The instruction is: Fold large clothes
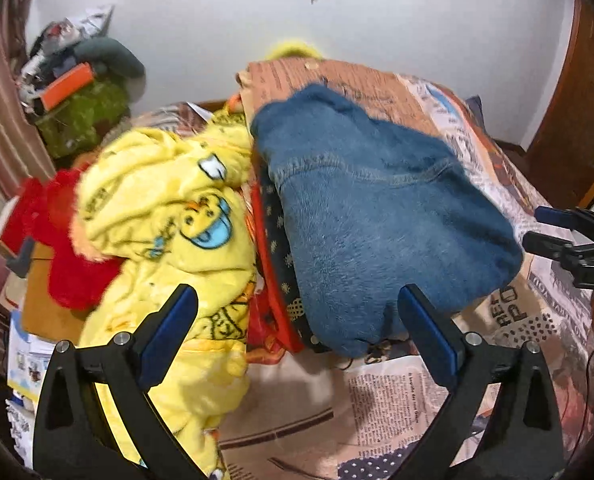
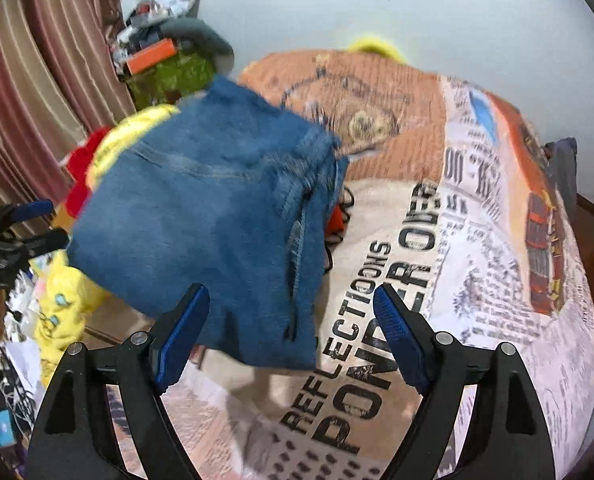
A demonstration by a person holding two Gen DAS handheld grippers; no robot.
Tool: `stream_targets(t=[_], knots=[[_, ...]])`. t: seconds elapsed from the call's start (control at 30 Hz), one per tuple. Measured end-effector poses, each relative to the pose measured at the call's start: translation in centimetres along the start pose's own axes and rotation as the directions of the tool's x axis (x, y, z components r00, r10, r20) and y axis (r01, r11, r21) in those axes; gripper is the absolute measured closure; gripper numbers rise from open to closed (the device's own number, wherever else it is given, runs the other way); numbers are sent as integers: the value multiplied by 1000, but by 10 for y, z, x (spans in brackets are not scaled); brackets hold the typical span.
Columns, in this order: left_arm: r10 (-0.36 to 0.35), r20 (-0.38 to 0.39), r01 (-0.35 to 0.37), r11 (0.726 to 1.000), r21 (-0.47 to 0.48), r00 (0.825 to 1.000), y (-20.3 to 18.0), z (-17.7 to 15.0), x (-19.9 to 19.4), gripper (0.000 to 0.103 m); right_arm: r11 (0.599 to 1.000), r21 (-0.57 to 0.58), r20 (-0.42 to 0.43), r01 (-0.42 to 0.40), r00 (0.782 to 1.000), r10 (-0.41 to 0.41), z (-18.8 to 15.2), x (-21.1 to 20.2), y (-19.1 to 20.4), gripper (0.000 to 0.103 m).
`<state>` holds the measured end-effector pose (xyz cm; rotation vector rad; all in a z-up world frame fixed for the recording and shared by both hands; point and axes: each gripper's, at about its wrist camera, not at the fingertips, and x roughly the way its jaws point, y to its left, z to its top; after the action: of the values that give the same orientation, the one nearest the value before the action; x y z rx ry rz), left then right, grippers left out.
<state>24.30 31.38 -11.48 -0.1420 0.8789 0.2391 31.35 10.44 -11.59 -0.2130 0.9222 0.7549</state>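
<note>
Left gripper (image 1: pixel 297 320) gapes wide at lower frame, holding nothing. Right gripper (image 2: pixel 291 316) likewise stands apart, empty. Folded jeans (image 1: pixel 377 220) lie mid-frame on the bed (image 2: pixel 477 240). Yellow blanket (image 1: pixel 169 208) bunched at their left.

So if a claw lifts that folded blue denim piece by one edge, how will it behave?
The blue denim piece would probably unfold and droop, since it lies as loose layers on the printed bedspread. Its thick seams suggest some weight. The rough weave should grip well rather than slip.
</note>
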Motion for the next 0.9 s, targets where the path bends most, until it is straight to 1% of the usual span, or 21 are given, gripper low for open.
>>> stream_targets(t=[0.1, 0.17, 0.2, 0.3, 0.37, 0.4, 0.43, 0.47, 0.5, 0.57, 0.6, 0.67, 0.7, 0.77, 0.83, 0.9], knots=[[-10, 62, 11, 1000, -20, 998, -6, 2, -35, 2, 1000, -8, 74, -18, 997, 18, 5, -33, 11, 22], [-18, 112, 21, 999, -26, 993, -12, 7, -60, 2, 1000, -26, 129, -18, 991, 21, 9, -56, 22, 22], [-23, 140, 27, 999, -26, 990, -16, 7, -74, 2, 999, -38, 165, -15, 986, 21, 10, -72, 29, 22], [-34, 239, 40, 999, -18, 970, -30, 9, -121, 2, 998, -66, 254, -22, 966, 38, 11, -112, 47, 22], [-51, 310, 58, 998, -13, 949, -40, 7, -154, 2, 997, -80, 310, -23, 950, 46, 9, -136, 58, 22], [-58, 334, 66, 998, -12, 941, -43, 7, -164, 2, 996, -89, 344, -25, 937, 54, 7, -152, 64, 22], [-67, 371, 77, 997, -13, 926, -48, 5, -181, 2, 995, -94, 368, -24, 928, 57, 5, -162, 69, 22], [-72, 396, 85, 996, -15, 915, -51, 3, -192, 2, 995, -102, 403, -19, 913, 58, 1, -178, 76, 22], [-80, 430, 98, 995, -18, 899, -55, 0, -208, 2, 994, -108, 427, -14, 902, 59, -1, -189, 81, 22], [-89, 473, 111, 994, -19, 876, -59, -7, -229, 2, 993, -119, 481, 2, 875, 56, -8, -211, 91, 22], [-93, 502, 118, 993, -18, 860, -63, -12, -242, 2, 992, -122, 502, 7, 863, 56, -12, -218, 94, 22], [-94, 545, 122, 992, -16, 833, -68, -21, -260, 2, 993, -120, 550, 14, 833, 55, -22, -236, 101, 22], [-93, 568, 122, 992, -14, 818, -71, -27, -271, 2, 993, -118, 574, 12, 816, 59, -28, -246, 104, 22], [-86, 611, 117, 993, -11, 787, -77, -40, -288, 2, 994, -110, 610, 8, 790, 62, -37, -261, 108, 21], [-77, 641, 108, 994, -10, 764, -81, -51, -301, 2, 994, -105, 640, 8, 766, 61, -45, -272, 112, 21], [-51, 668, 86, 996, -19, 743, -85, -61, -311, 2, 995, -104, 660, 11, 749, 60, -52, -278, 115, 21]])
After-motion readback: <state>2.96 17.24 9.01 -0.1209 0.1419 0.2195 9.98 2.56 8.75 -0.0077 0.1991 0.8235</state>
